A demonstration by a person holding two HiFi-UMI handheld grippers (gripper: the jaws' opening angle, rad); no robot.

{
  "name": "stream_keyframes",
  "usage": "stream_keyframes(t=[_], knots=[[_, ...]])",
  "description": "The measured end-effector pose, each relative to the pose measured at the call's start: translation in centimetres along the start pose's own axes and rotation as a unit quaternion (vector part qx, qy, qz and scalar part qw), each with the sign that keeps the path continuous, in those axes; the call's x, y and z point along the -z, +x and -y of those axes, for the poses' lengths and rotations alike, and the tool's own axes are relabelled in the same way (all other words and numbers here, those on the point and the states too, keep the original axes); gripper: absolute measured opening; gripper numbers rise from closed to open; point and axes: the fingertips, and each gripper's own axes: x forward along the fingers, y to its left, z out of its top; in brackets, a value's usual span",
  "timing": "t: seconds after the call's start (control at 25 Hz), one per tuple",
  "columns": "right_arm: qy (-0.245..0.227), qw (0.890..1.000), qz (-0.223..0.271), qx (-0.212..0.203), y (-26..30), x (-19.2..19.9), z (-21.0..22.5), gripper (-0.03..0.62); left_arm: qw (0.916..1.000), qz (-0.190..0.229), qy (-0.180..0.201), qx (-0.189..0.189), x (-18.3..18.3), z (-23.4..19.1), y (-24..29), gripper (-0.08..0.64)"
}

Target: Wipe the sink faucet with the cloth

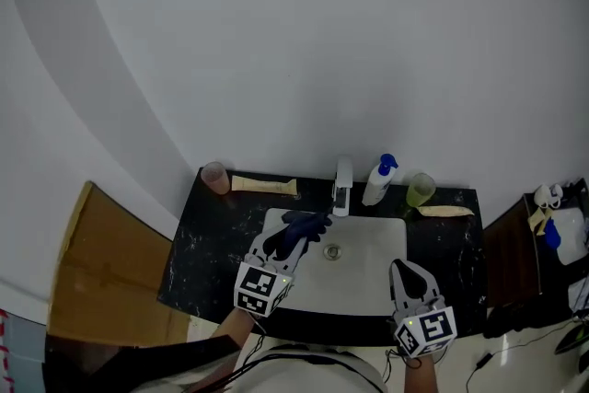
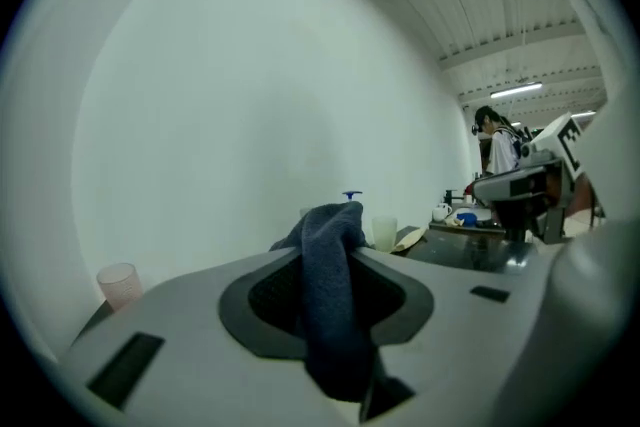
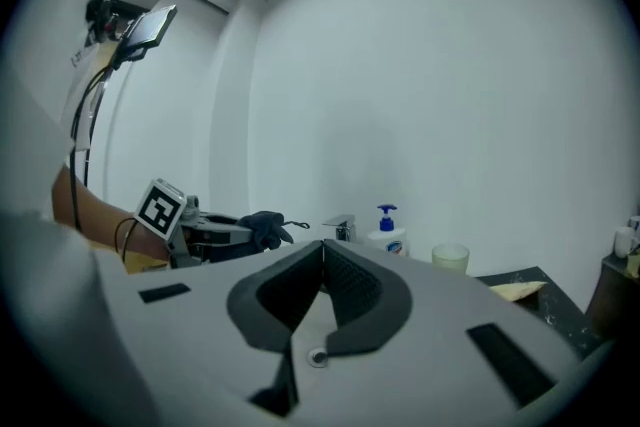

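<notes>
My left tongs [image 1: 287,240] clamp the dark blue cloth [image 1: 308,223], wad poking forward just short of the faucet [image 1: 342,189] for wiping; right tongs [image 1: 399,269] shut, empty, parked at the sink [image 1: 368,285] front, clear.

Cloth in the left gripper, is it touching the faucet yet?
Apart. The right gripper view shows a small, clear gap between the cloth and the faucet; the left gripper holds the cloth just short of it.

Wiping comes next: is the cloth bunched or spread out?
Bunched. The dark blue cloth droops in folds, pinched by the left gripper.
</notes>
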Motion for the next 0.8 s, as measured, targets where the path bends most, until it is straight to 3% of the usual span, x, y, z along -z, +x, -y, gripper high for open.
stream_keyframes(t=[0.32, 0.8], knots=[[-0.021, 0.999, 0.004, -0.042, -0.8, -1.0, -2.8, 0.006, 0.9986, 0.040, 0.004, -0.035, -2.9, 1.4, -5.1, 0.110], [-0.031, 0.999, -0.003, -0.041, -2.4, -1.4, -2.9, 0.006, 0.9976, 0.058, 0.005, -0.037, -4.4, 2.6, -6.5, 0.110]])
